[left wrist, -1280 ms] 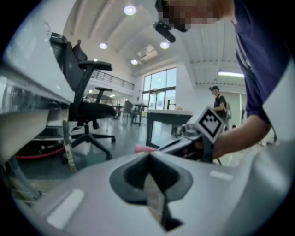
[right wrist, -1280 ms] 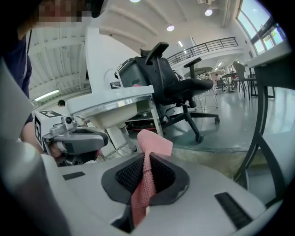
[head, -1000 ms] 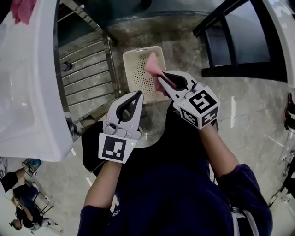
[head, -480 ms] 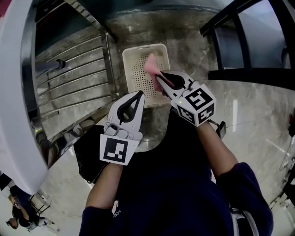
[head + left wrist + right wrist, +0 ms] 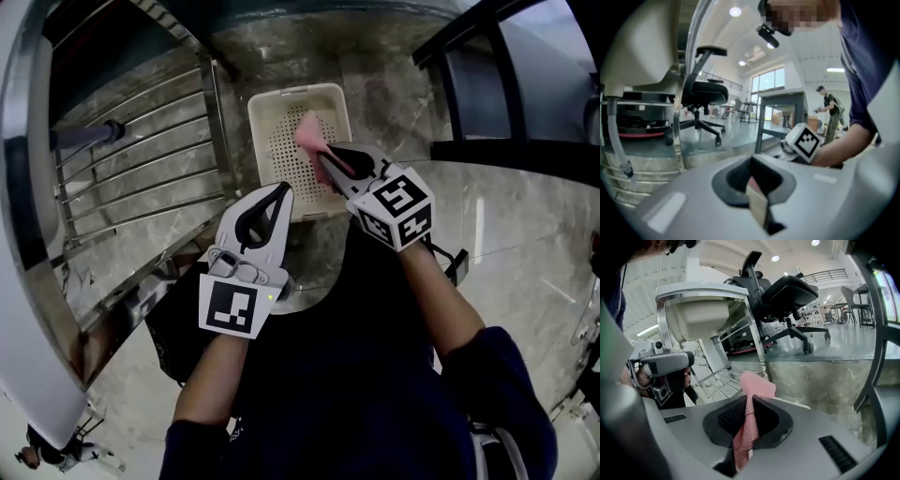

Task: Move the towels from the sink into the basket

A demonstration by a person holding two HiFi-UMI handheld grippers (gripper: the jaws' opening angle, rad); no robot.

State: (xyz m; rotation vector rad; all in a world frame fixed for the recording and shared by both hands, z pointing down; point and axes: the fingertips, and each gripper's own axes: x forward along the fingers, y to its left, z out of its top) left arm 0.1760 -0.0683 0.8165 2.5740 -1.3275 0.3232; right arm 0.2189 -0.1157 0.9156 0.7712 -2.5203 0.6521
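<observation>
A cream perforated basket [image 5: 281, 98] stands on the marble floor below me. My right gripper [image 5: 322, 156] hangs over its right side, shut on a pink towel [image 5: 310, 134] that sticks out past the tips. In the right gripper view the pink towel [image 5: 757, 384] is pinched between the jaws of the right gripper [image 5: 749, 404] and folds upward. My left gripper [image 5: 280, 191] sits just short of the basket's near edge, jaws together, with nothing seen in them. The white sink [image 5: 21, 309] curves along the far left, above the grippers.
A steel rail frame [image 5: 141, 173] and a drain pipe [image 5: 89, 137] fill the space under the sink, left of the basket. A dark-framed glass panel [image 5: 511, 89] stands at the right. An office chair [image 5: 787, 291] and a person [image 5: 830, 112] are farther off.
Both grippers and my view have sunk toward the basket. The sink has slid off to the left edge and more of the rail frame shows. The pink towel stays in the right gripper.
</observation>
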